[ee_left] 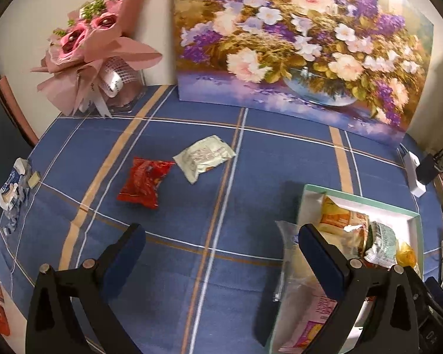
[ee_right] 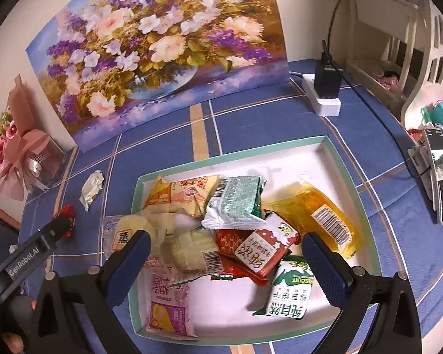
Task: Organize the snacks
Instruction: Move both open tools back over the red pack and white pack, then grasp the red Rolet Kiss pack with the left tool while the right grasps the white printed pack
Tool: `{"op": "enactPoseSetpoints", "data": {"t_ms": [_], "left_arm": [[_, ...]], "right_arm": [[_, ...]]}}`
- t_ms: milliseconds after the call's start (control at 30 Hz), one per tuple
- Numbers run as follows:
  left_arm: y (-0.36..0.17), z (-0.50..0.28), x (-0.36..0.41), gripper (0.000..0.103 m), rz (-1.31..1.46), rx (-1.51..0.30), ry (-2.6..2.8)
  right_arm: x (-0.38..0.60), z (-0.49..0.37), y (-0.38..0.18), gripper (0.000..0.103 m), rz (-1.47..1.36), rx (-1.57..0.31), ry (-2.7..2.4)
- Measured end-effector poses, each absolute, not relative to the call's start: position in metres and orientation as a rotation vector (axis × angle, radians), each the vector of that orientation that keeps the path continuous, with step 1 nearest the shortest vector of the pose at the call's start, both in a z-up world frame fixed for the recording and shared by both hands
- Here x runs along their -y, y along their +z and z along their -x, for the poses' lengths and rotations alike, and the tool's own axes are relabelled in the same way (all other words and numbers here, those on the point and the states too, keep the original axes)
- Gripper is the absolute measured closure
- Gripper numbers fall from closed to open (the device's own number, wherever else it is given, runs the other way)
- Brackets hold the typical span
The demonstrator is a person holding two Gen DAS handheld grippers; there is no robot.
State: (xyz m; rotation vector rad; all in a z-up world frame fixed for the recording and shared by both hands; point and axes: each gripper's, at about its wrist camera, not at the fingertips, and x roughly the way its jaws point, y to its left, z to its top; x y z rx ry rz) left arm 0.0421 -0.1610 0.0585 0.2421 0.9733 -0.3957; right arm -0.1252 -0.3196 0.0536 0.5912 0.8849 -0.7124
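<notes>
Blue plaid tablecloth [ee_left: 192, 206], floral painting [ee_left: 295, 44] behind. Snack-filled tray [ee_right: 344, 174] lies beneath the right gripper [ee_right: 226, 253], jaws wide, empty. Left gripper [ee_left: 221, 239]: jaws wide, empty; red packet [ee_left: 143, 183] and white packet [ee_left: 203, 156] lie ahead-left.

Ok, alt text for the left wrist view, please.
The open left gripper hovers empty over a blue plaid tablecloth, facing a red snack packet and a white snack packet lying loose. At right, a white box holds several snacks; a flower painting stands behind.
</notes>
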Motion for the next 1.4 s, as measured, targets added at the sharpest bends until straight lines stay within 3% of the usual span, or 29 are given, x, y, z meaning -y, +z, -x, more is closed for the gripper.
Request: {"op": "enactPoseSetpoints", "data": {"t_ms": [667,1133,1233,1400], "left_arm": [[0.044,-0.127,0.078,0.000,-0.153,-1.040,-0.316],[-0.002,-0.189,0.067,0.000,-0.138,-1.131,-0.334],[-0.011,-0.197,0.070,0.003,-0.151,-1.137,-0.353],[-0.023,-0.206,0.076,0.023,-0.163,-1.147,-0.378]], "right_arm": [[0.277,0.063,0.061,0.000,-0.535,-0.891,-0.596],[0.270,-0.060,0.066,0.001,-0.548,-0.986,-0.441],[0.273,-0.086,0.055,0.004,-0.584,-1.025,-0.422],[0.273,-0.125,0.033,0.011,-0.632,-1.081,-0.389]]}}
